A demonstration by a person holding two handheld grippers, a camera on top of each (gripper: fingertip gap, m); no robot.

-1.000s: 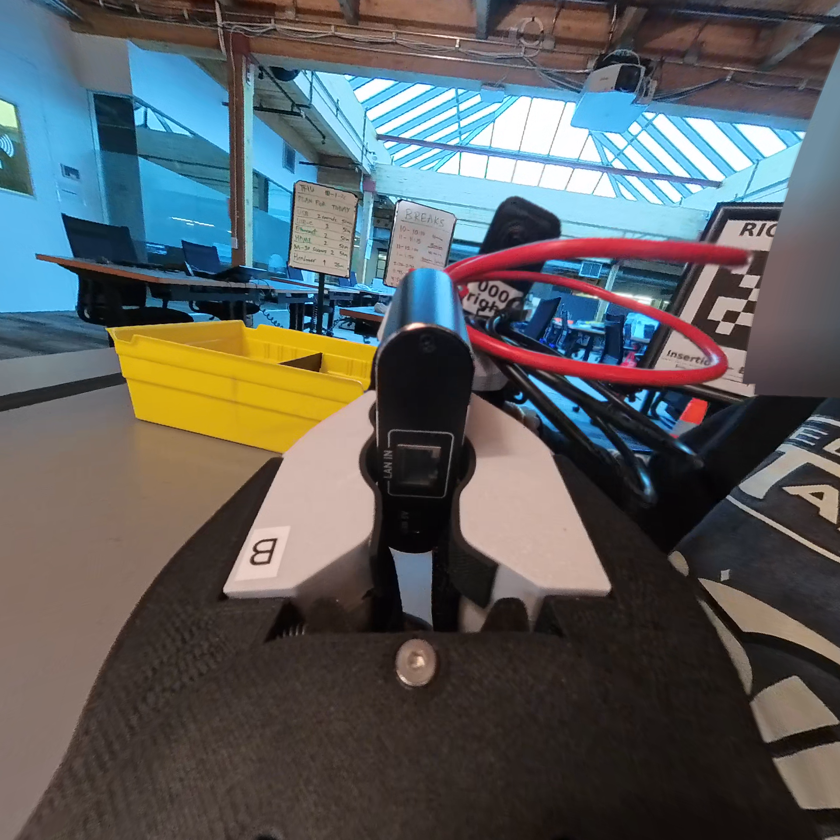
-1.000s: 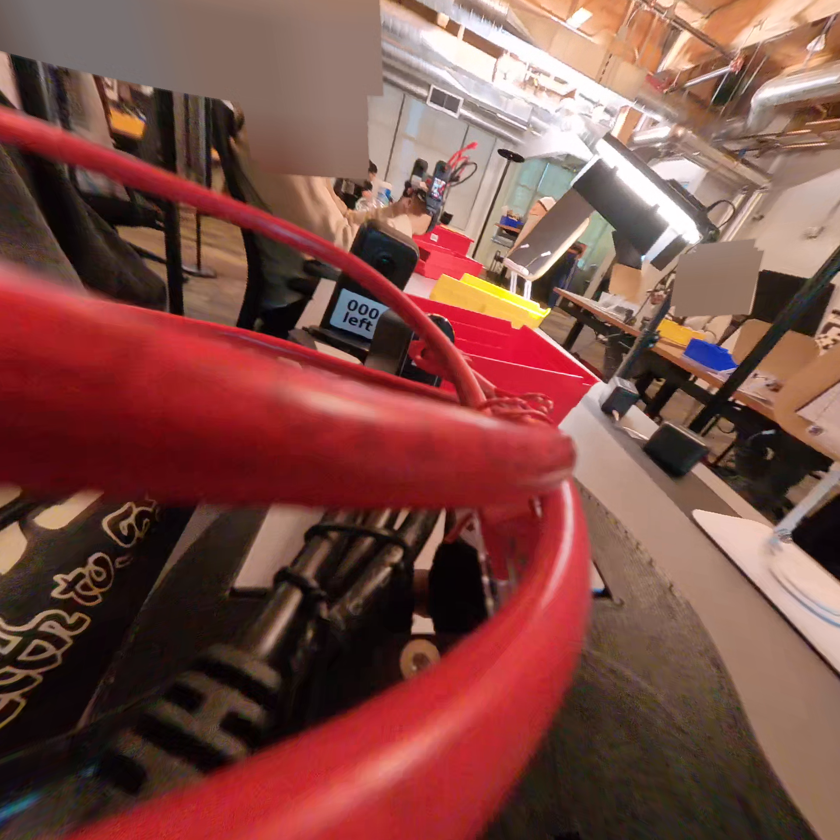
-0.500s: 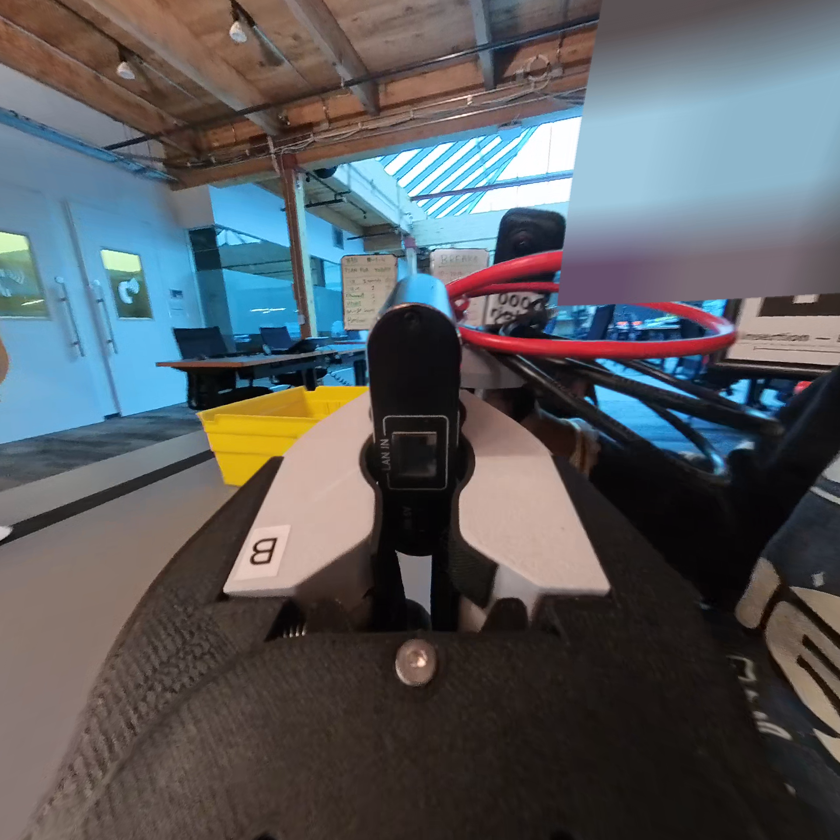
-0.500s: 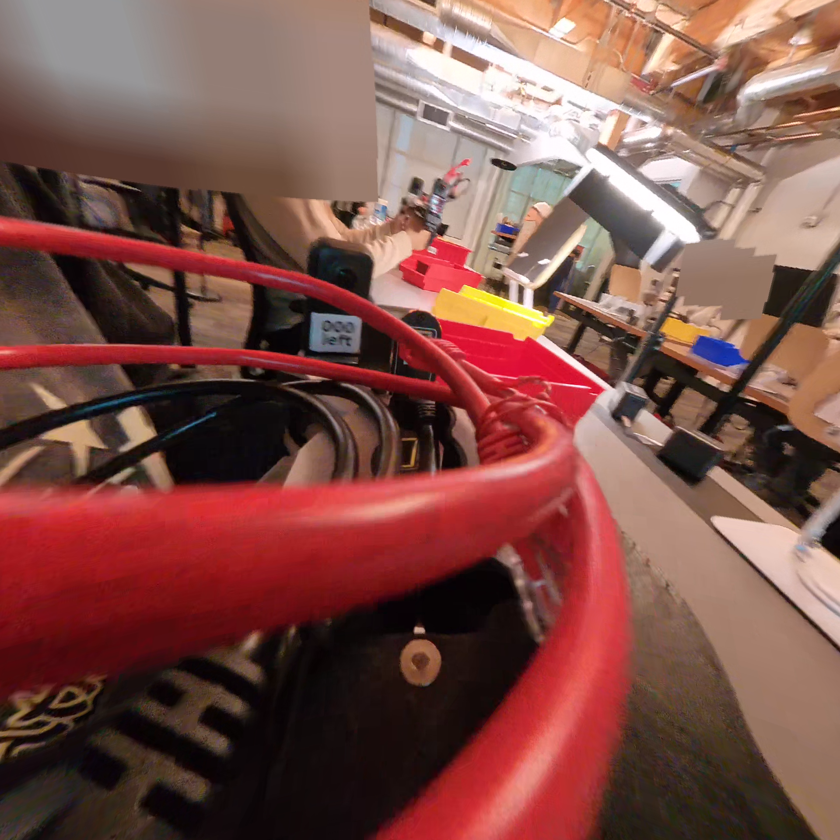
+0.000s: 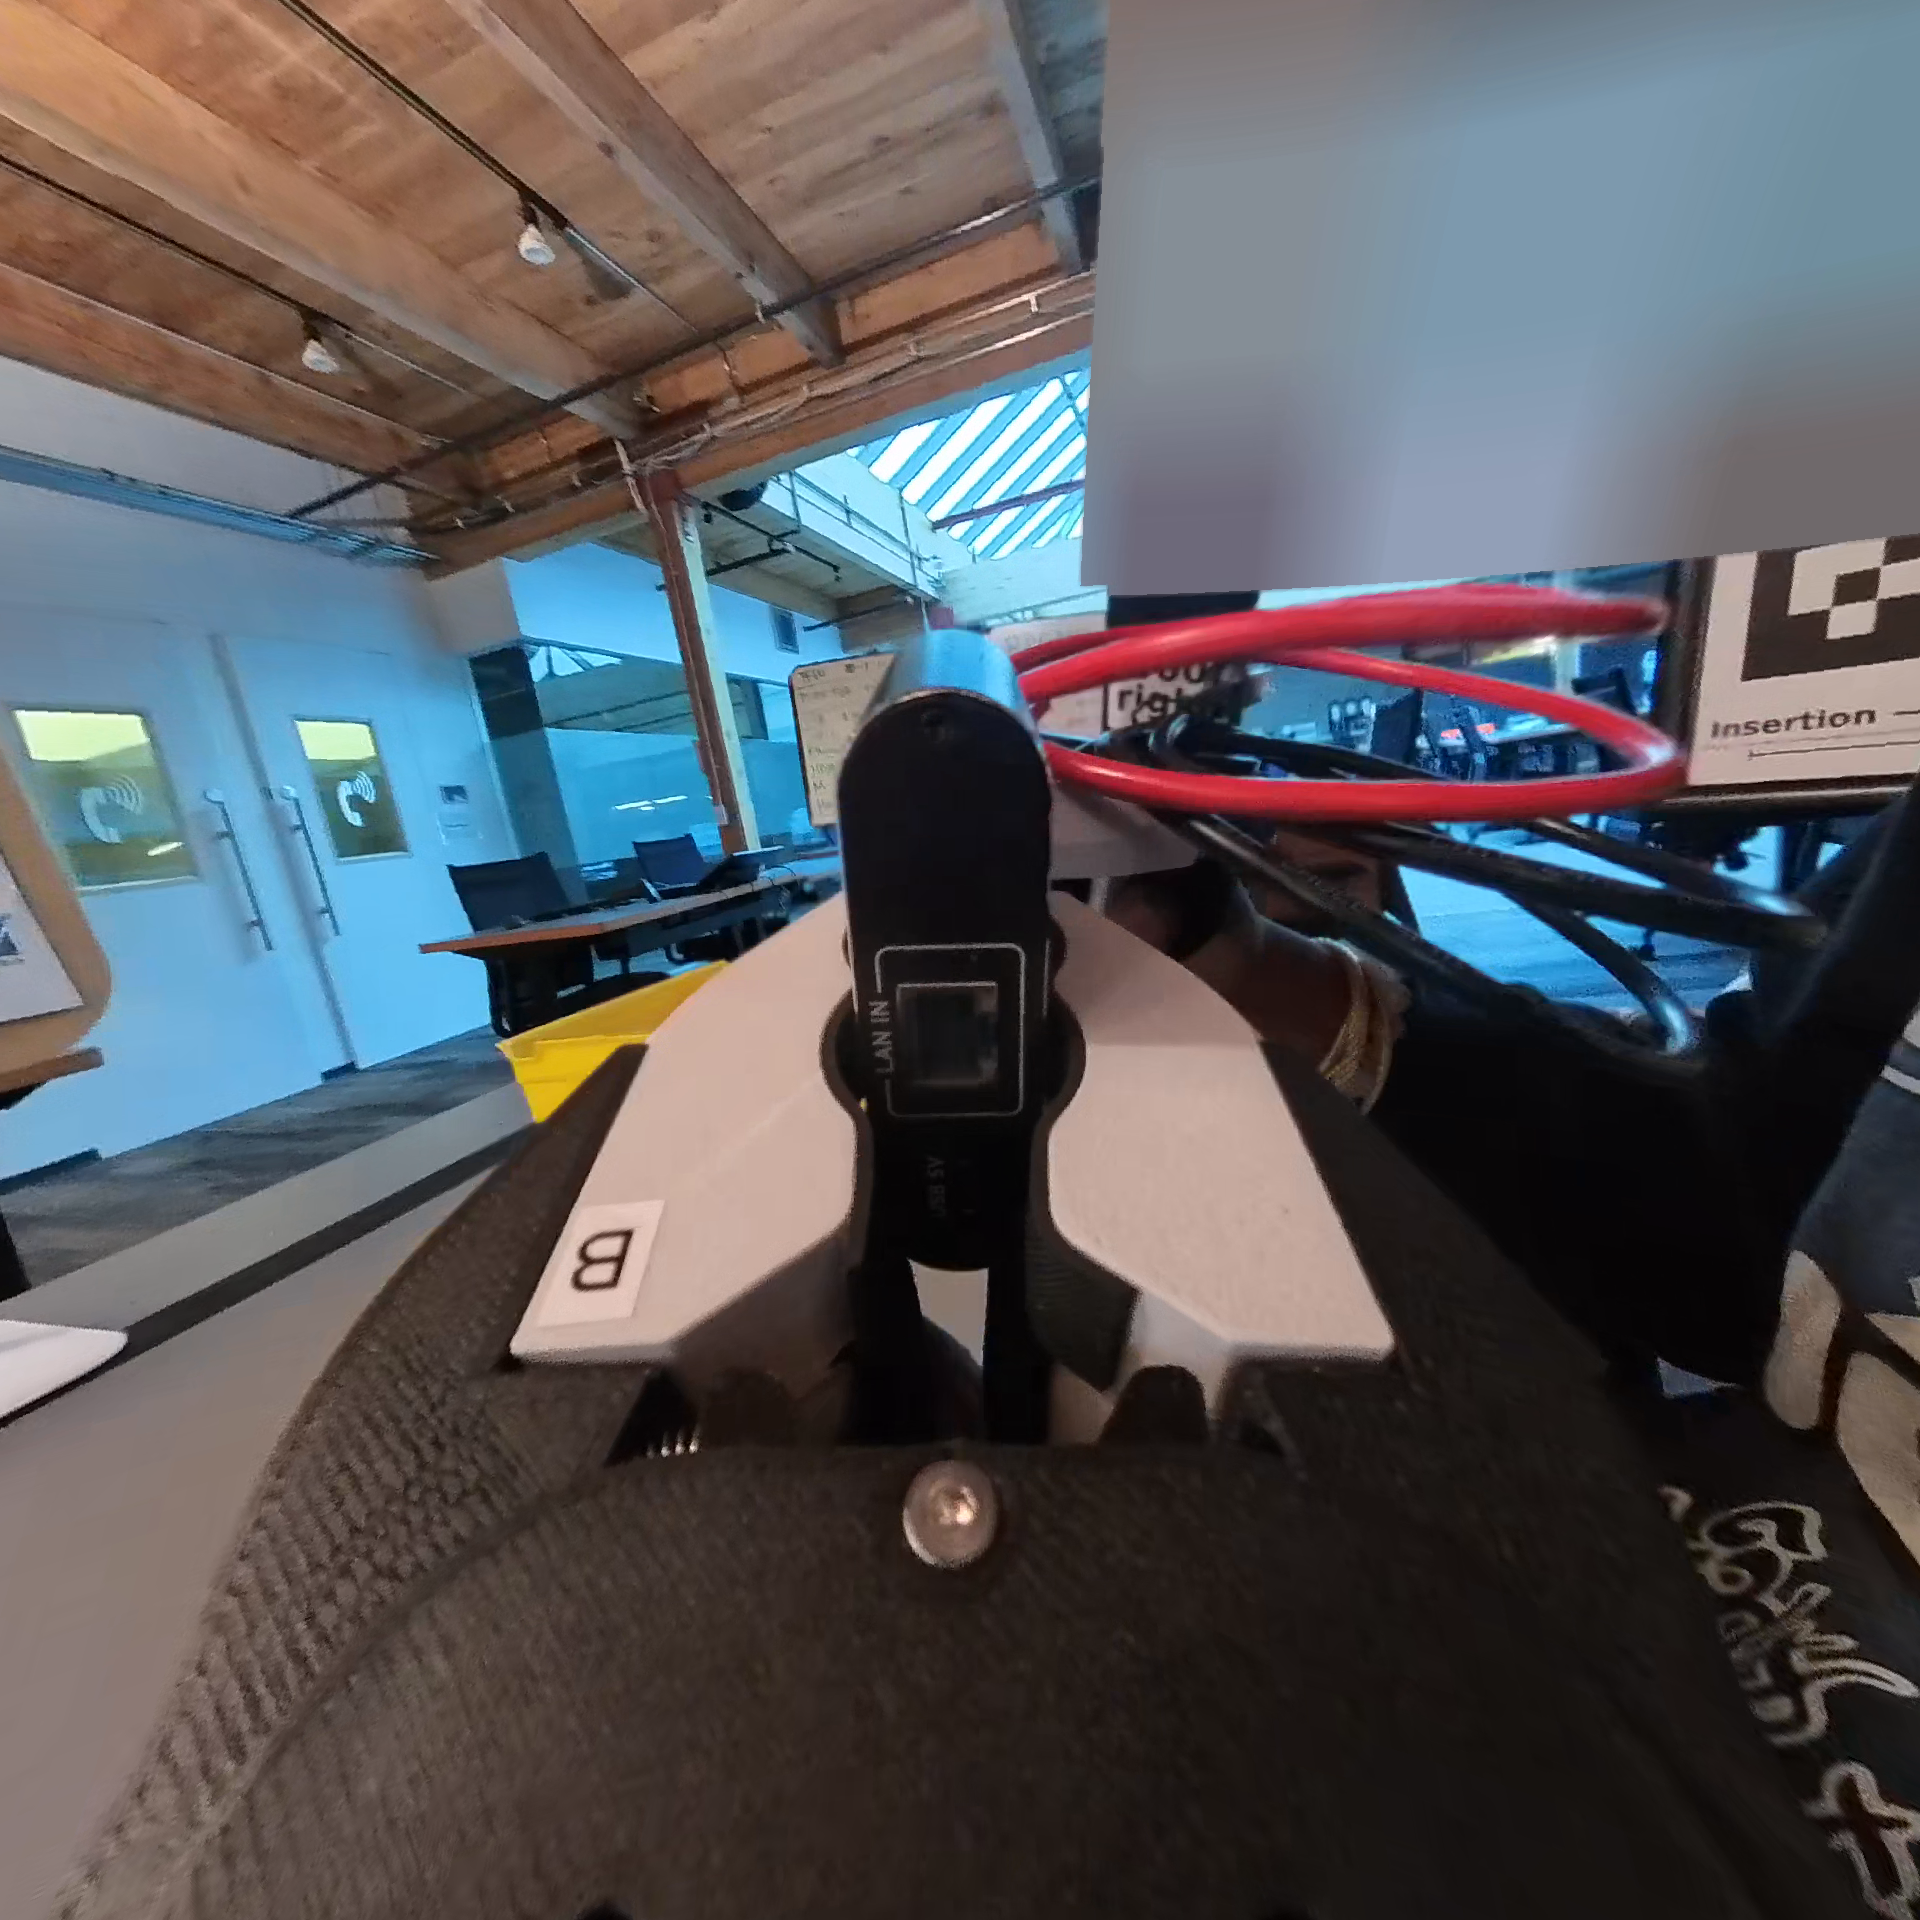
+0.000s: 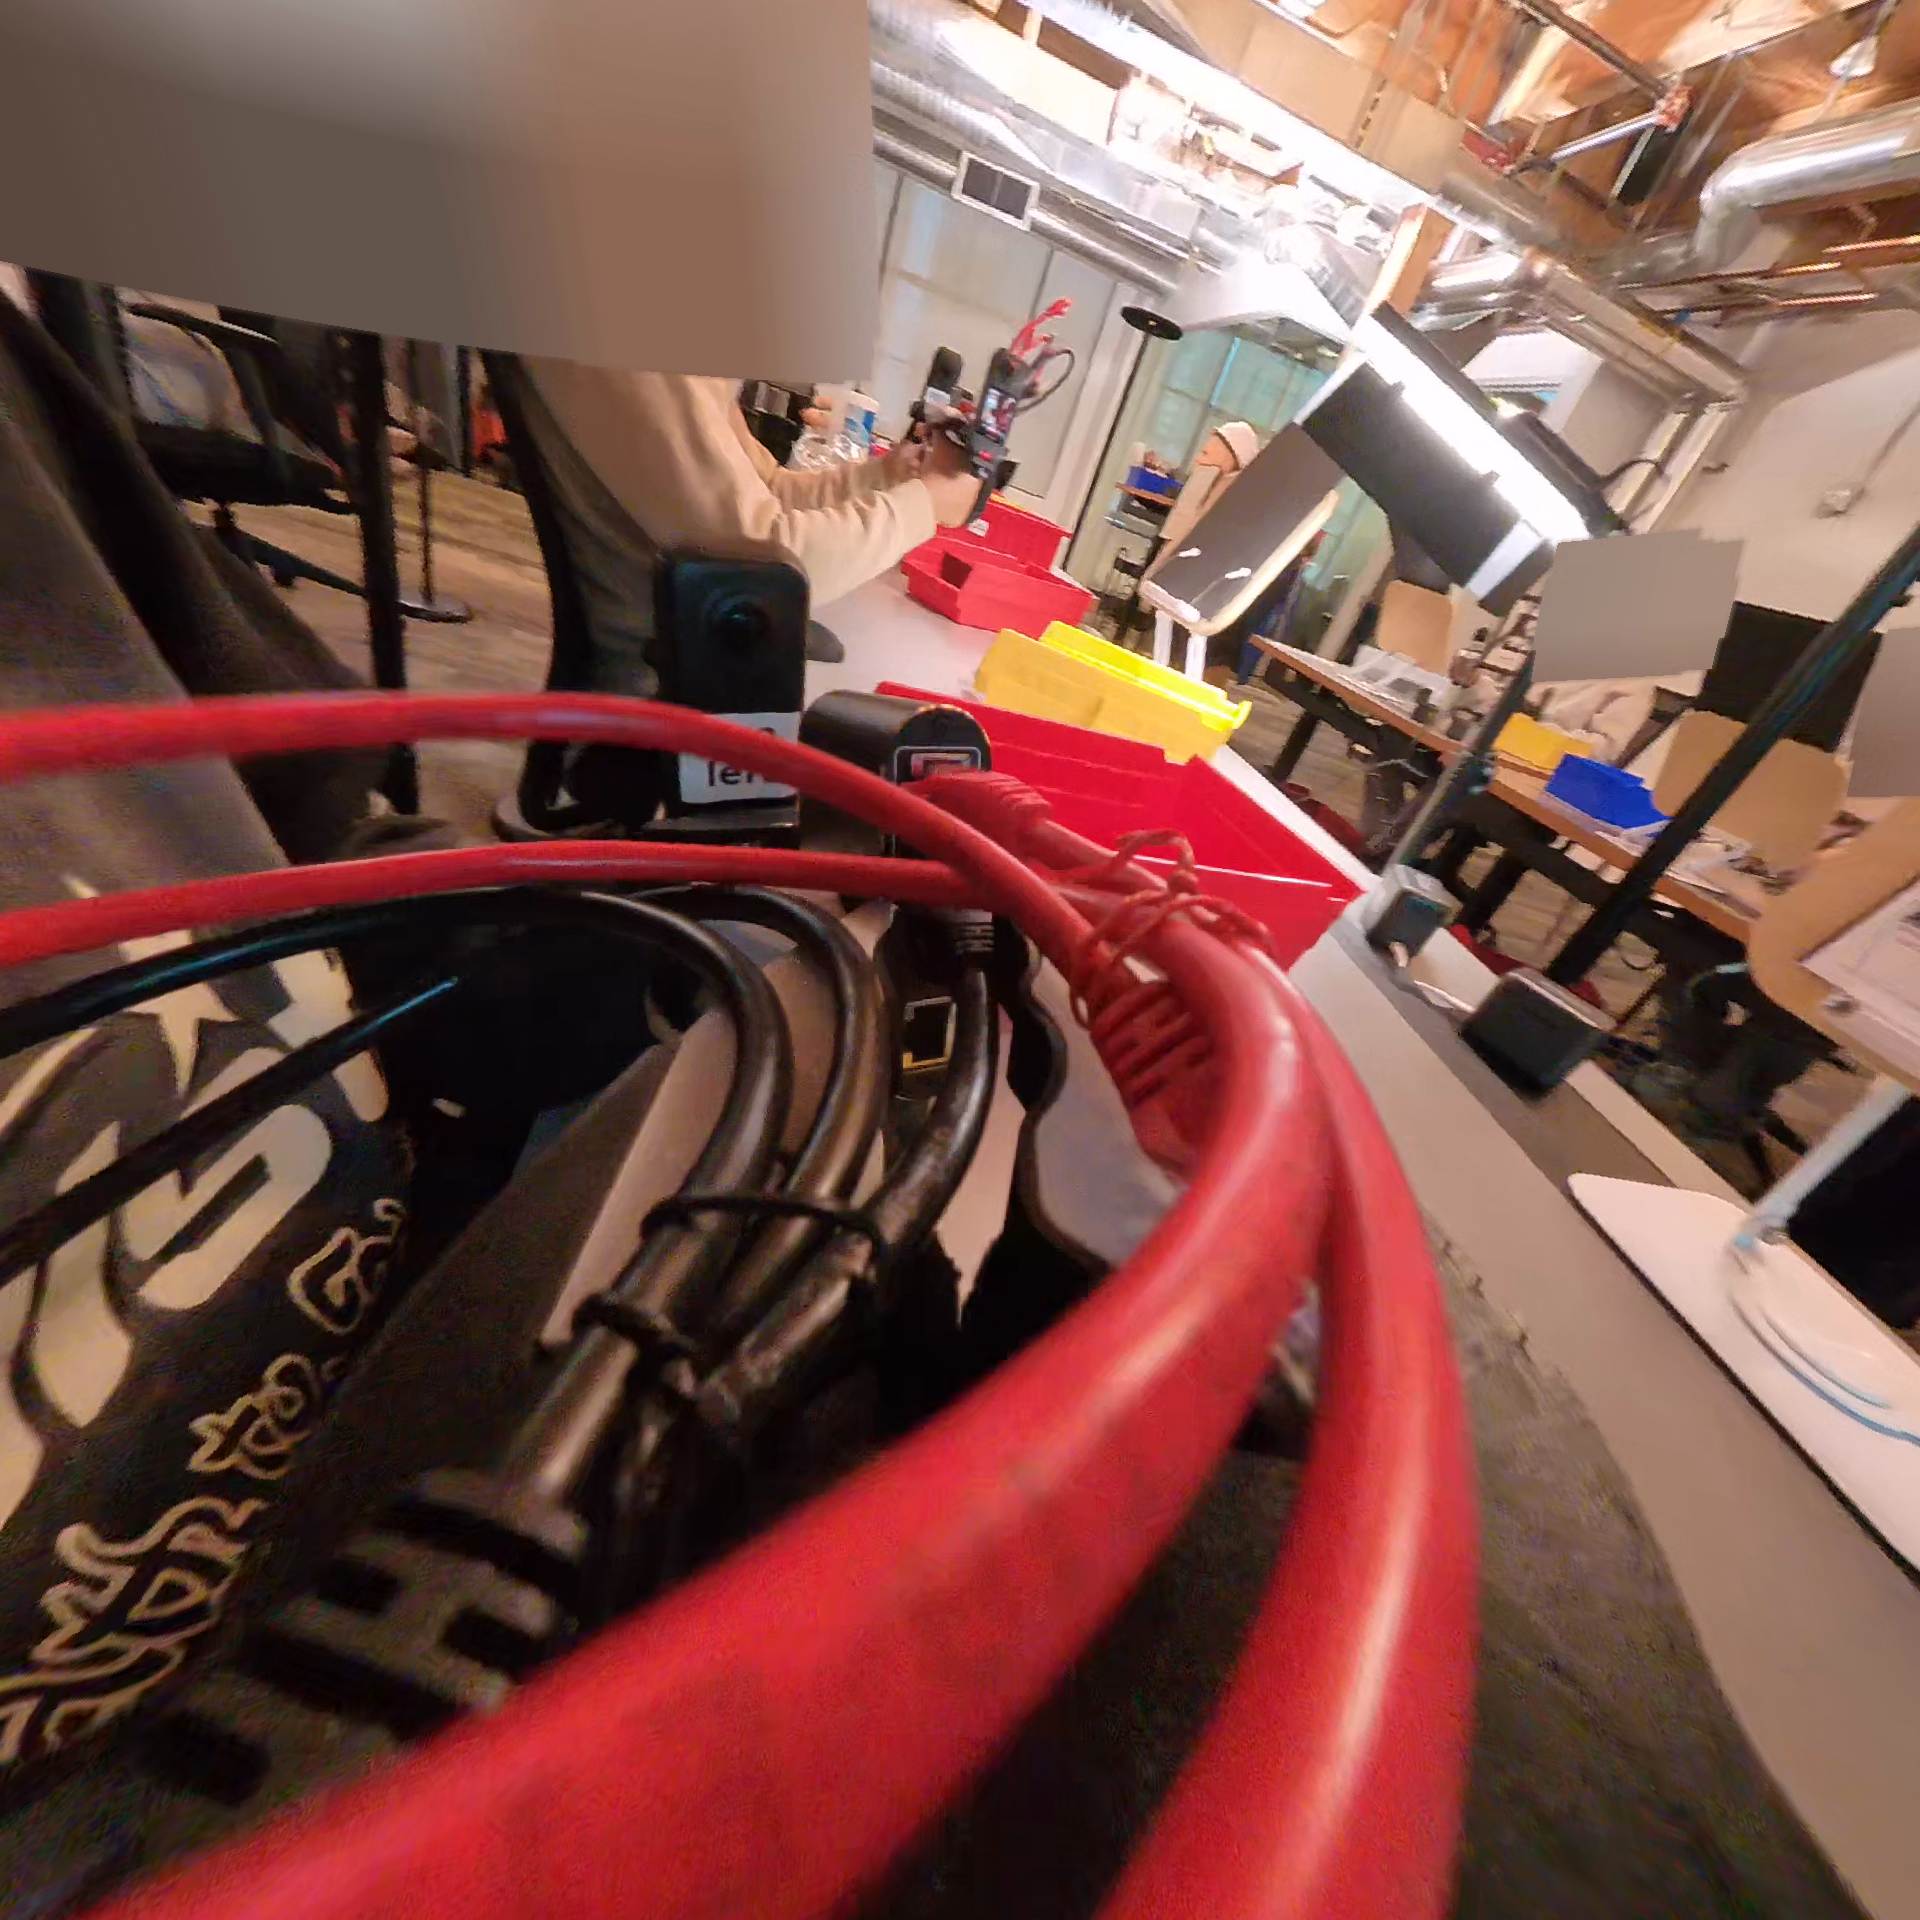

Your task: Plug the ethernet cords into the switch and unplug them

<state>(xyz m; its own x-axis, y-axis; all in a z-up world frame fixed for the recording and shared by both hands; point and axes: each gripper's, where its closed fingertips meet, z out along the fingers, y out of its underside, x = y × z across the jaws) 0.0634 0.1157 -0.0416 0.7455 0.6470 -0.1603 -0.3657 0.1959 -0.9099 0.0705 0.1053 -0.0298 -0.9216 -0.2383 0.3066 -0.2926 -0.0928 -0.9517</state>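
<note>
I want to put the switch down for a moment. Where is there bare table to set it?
Bare grey table lies left of the left gripper, before the yellow bin; another strip runs past the red bin. Between the grippers it is crowded: red cord and black cords.

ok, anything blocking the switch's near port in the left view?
Nothing visible. The port on the switch faces the camera empty, between the fingers of the left claw. The red cord and black cords sit behind it, to the right.
</note>
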